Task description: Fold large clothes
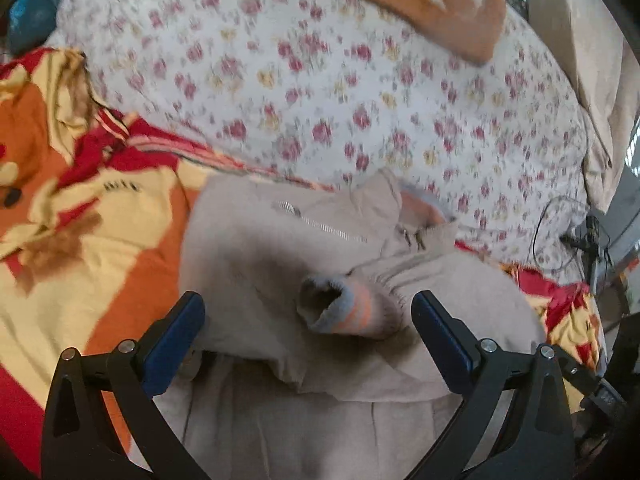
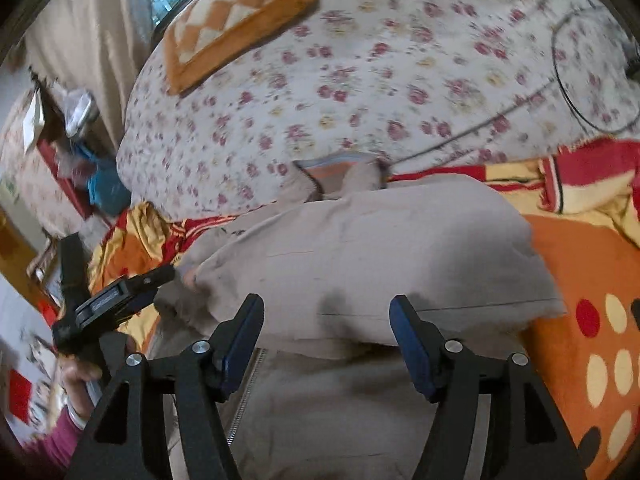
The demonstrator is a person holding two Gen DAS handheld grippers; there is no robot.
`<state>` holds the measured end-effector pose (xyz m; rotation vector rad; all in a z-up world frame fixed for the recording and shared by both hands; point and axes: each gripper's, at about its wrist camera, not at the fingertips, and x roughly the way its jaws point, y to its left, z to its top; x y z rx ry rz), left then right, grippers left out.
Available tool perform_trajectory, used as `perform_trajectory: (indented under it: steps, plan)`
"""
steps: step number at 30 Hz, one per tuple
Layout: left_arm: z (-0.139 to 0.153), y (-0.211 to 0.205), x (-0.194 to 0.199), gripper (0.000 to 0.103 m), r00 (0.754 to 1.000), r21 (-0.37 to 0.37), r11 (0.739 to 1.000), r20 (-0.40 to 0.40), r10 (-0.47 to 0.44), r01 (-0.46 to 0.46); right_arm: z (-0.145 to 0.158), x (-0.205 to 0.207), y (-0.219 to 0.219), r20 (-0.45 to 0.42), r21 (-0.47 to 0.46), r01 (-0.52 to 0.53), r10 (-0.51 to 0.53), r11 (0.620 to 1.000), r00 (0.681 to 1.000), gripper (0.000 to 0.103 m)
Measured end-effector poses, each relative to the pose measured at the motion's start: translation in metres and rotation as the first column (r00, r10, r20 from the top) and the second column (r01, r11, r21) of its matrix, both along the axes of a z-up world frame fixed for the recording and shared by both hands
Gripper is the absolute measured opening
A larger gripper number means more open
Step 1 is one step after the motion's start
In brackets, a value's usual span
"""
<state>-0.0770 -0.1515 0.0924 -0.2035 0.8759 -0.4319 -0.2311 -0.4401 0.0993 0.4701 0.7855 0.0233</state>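
Garment: beige jacket [image 2: 360,248] is lying folded over on the orange blanket [image 2: 580,264], near the floral quilt [image 2: 360,80].
Right gripper [image 2: 326,340]: jaws are standing apart, holding nothing.
Left gripper [image 1: 308,332]: is gaping wide, empty, straddling the cuff [image 1: 340,312].
Technique: be pressing the fold flat before regripping.

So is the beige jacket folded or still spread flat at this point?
Partly folded. The beige jacket has a panel doubled over its lower part, and a striped cuff lies on top; both pairs of fingers stand open around it.
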Motion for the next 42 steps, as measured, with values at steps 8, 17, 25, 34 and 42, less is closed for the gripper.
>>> perform_trajectory:
  steps: [8, 17, 25, 34, 42]
  plan:
    - [-0.004, -0.02, 0.008, 0.103, 0.996, 0.042, 0.999, -0.086, -0.032, 0.035, 0.017, -0.009, -0.026, 0.067, 0.027, 0.065, -0.067, 0.998, 0.996, 0.067]
    - [-0.008, -0.082, 0.004, 0.012, 0.975, 0.166, 0.963, -0.11, -0.194, 0.211, 0.025, -0.019, -0.05, 0.092, -0.038, 0.185, -0.181, 0.982, 0.979, 0.068]
    - [0.116, -0.061, 0.005, 0.008, 0.973, 0.091, 0.978, 0.113, -0.199, 0.19, 0.037, -0.029, -0.075, 0.071, -0.046, 0.163, -0.159, 0.986, 0.985, 0.072]
    - [0.091, -0.001, 0.034, 0.008, 0.997, 0.124, 0.991, 0.06, -0.05, 0.042, 0.022, -0.017, -0.046, -0.056, -0.235, 0.044, -0.059, 0.971, 0.997, 0.079]
    - [0.05, 0.015, 0.037, 0.008, 1.0, 0.138, 0.99, -0.022, -0.021, 0.023, -0.011, 0.011, -0.019, -0.173, -0.395, -0.054, -0.016, 0.917, 0.985, 0.079]
